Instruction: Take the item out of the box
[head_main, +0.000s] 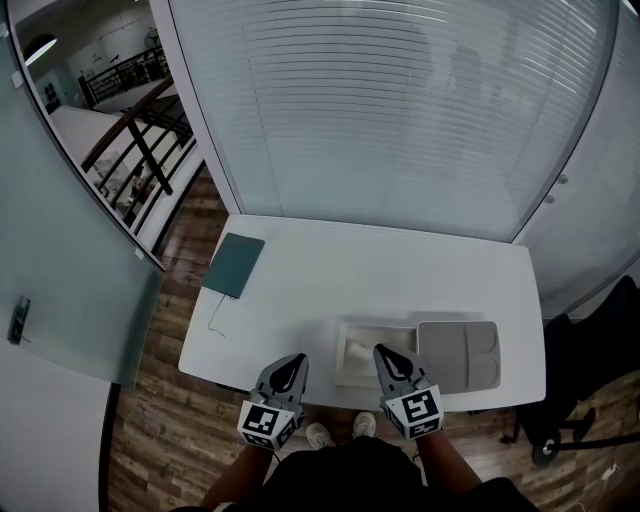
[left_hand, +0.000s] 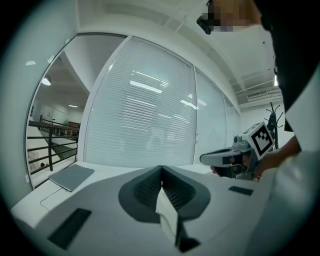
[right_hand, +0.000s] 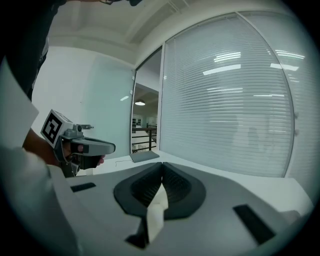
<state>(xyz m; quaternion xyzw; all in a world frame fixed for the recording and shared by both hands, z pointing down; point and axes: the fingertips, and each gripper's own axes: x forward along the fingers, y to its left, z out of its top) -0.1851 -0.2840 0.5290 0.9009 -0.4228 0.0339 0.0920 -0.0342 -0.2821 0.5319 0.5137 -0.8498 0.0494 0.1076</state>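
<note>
In the head view an open white box (head_main: 345, 330) lies near the table's front edge, with a pale item (head_main: 357, 354) inside it. Its grey lid (head_main: 458, 355) rests flat beside it on the right. My left gripper (head_main: 291, 361) hovers at the front edge, left of the box; its jaws meet, shut on nothing. My right gripper (head_main: 384, 353) hangs over the box's near side and is also shut. In the left gripper view the jaws of the left gripper (left_hand: 161, 168) touch, and the right gripper (left_hand: 204, 159) shows at the right. In the right gripper view the right gripper (right_hand: 162, 164) is shut.
A teal notebook (head_main: 234, 264) with a thin cable lies at the table's (head_main: 400, 270) far left. A glass wall with blinds stands behind the table. A stair railing (head_main: 140, 130) is at the far left, and a dark chair base (head_main: 560, 440) is on the floor at the right.
</note>
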